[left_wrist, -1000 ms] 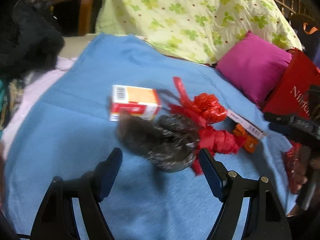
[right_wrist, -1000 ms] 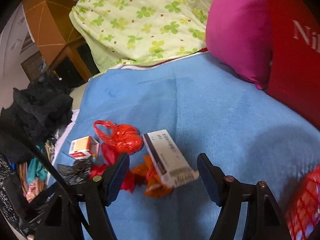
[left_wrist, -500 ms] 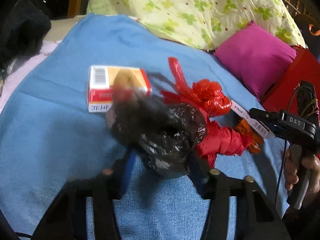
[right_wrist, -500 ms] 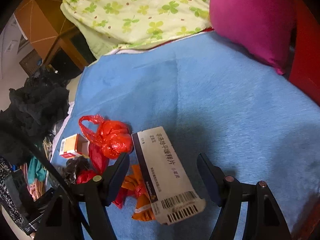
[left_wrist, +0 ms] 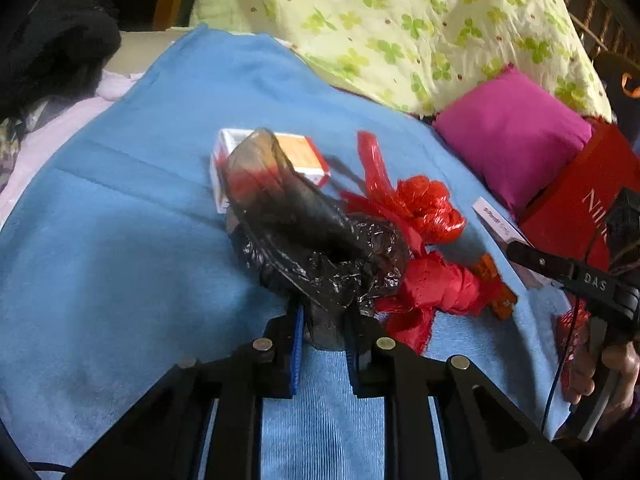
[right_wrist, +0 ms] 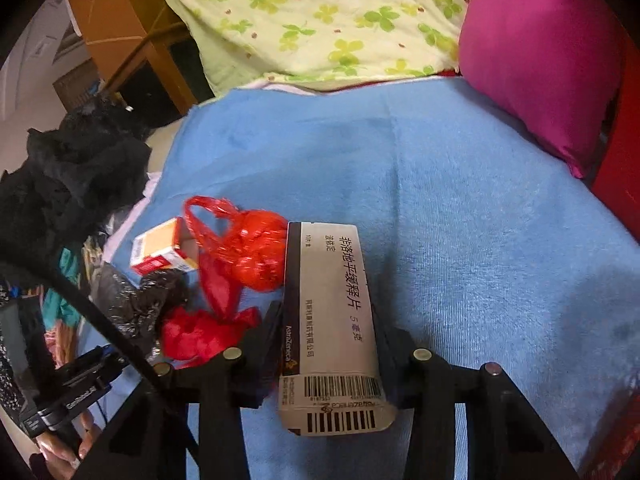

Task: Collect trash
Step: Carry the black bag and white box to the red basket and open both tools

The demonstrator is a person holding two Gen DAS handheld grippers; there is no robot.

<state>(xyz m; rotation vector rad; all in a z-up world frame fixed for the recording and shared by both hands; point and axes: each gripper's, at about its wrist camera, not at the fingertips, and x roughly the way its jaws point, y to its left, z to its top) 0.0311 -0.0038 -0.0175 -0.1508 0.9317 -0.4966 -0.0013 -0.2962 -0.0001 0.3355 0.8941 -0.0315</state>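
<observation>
Left gripper (left_wrist: 323, 322) pinched narrow on the lower fold of a crumpled black plastic bag (left_wrist: 320, 248); the pinch point is buried in film, so pad contact is hard to see. Bag's upper flap is blurred and covers part of the orange-and-white carton (left_wrist: 304, 152) behind it. Right gripper (right_wrist: 329, 332) clamped on a long white AstraZeneca medicine box (right_wrist: 330, 320), barcode end toward the camera; the box hides both fingertips. Left of the box: red plastic bag (right_wrist: 244, 252), knotted, handle loop up, touching the box edge; more red film (right_wrist: 200, 332) below it, partly behind the left finger. A small orange wrapper (left_wrist: 494, 280) sits mostly under the red plastic, type unreadable. All of it lies on a blue blanket (right_wrist: 460, 220). Magenta pillow (right_wrist: 540, 60) and clover-print quilt (right_wrist: 320, 20) at the far end. Red carton (left_wrist: 576, 208) at right is cut off, lettering only partial.
</observation>
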